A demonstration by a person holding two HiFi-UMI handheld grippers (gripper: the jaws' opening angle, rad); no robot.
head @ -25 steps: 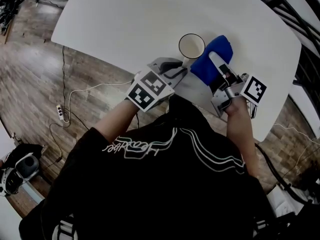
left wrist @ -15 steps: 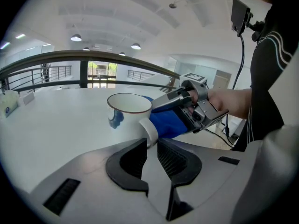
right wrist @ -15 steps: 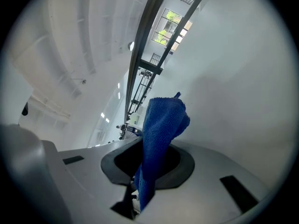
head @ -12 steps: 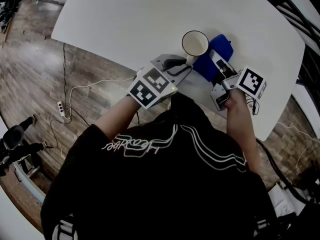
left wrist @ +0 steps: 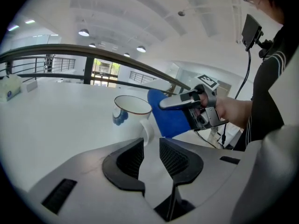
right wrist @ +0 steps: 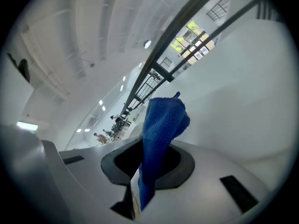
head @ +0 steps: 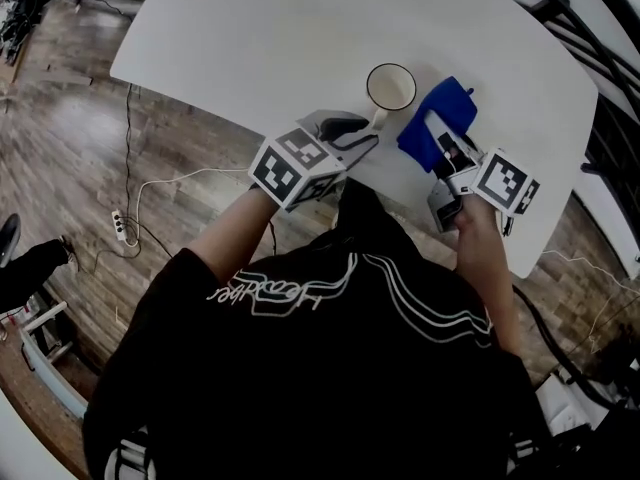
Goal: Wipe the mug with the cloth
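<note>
— Right hand-held gripper [right wrist: 144, 171]?
— Clenched on the blue cloth [head: 447, 110], just right of the mug [head: 390, 88].
— Left hand-held gripper [left wrist: 152, 149]?
— Released, empty, near the mug's handle. Mug upright on the white counter [head: 280, 38].

White tabletop [head: 270, 38] w/ rounded corners, sitting over a wood-plank floor [head: 70, 138]. One mug [head: 389, 89] stands upright on it nr the front edge: white, dark rim, blue mark on its side, handle pointing back twd the person. Blue cloth [head: 437, 120] is just right of the mug, can't tell if it touches the surface, and there's a pale boxy item [left wrist: 9, 88] way off at the far edge.
</note>
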